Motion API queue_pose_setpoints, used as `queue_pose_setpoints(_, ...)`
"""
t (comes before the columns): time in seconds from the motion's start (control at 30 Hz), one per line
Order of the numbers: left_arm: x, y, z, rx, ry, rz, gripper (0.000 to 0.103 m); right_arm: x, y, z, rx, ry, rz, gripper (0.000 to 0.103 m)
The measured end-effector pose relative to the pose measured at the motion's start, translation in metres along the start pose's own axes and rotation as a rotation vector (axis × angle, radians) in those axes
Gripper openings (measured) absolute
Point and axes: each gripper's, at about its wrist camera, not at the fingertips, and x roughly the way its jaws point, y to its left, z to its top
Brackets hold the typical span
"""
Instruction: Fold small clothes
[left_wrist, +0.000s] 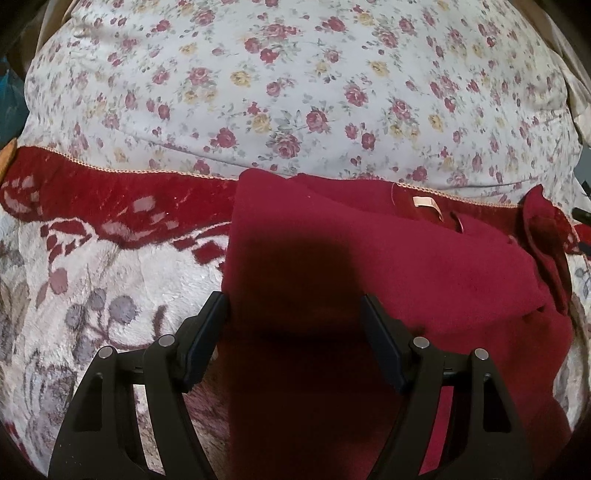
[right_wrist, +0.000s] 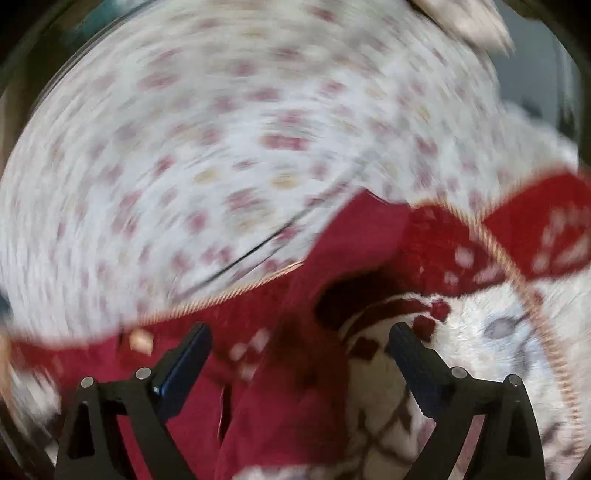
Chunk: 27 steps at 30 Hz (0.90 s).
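- Black fingers of the left gripper stand apart, clasping nothing, with the dark red garment spread between and beyond them.
- Ahead of those fingers, the garment's far edge lies on a red-bordered plush blanket, with a floral sheet past it.
- Right gripper, badly blurred, is spread wide and released; the garment lies between its fingers, blanket by the right one.
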Motion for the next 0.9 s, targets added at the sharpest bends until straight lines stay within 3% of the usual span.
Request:
queue_pose_setpoints(0.07,0.002,0.000,0.000,0.002,0.001,0.007,0.074,0.024,-0.021,0.011,0.095,0.028,0.018,0.095)
queue_pose_setpoints(0.13,0.003,-0.001,0.001,0.008,0.001,0.013,0.074,0.038,-0.029,0.017,0.124,0.040,0.022,0.095)
queue_pose_setpoints(0.3,0.007,-0.003,0.001,0.034,0.001,0.029,0.074,0.071,-0.034,0.025,0.167,0.051,0.124,0.094)
queue_pose_setpoints(0.33,0.007,-0.004,0.000,0.039,0.000,0.031,0.074,0.077,-0.031,0.027,0.148,0.039,0.105,0.082)
queue_pose_setpoints(0.37,0.007,-0.004,0.001,0.042,-0.001,0.032,0.074,0.080,-0.029,0.029,0.130,0.032,0.091,0.052)
queue_pose_setpoints(0.43,0.008,-0.003,0.001,0.039,0.000,0.028,0.074,0.083,-0.024,0.031,0.089,0.038,0.069,0.022)
queue_pose_setpoints(0.53,0.007,0.001,0.003,0.021,0.002,0.018,0.074,0.064,-0.014,0.034,0.016,-0.014,0.065,0.009)
queue_pose_setpoints(0.63,0.005,0.005,0.005,-0.010,-0.001,0.008,0.074,0.029,0.001,0.038,-0.037,-0.062,0.161,0.004)
queue_pose_setpoints(0.73,0.001,0.012,0.006,-0.055,-0.009,-0.005,0.074,-0.022,0.033,0.040,-0.179,-0.134,0.223,0.004)
queue_pose_setpoints(0.83,-0.003,0.019,0.006,-0.100,-0.018,-0.007,0.074,-0.045,0.058,0.038,-0.266,-0.155,0.208,0.004)
queue_pose_setpoints(0.9,-0.005,0.023,0.005,-0.119,-0.017,-0.015,0.074,-0.040,0.056,0.037,-0.249,-0.120,0.156,0.006)
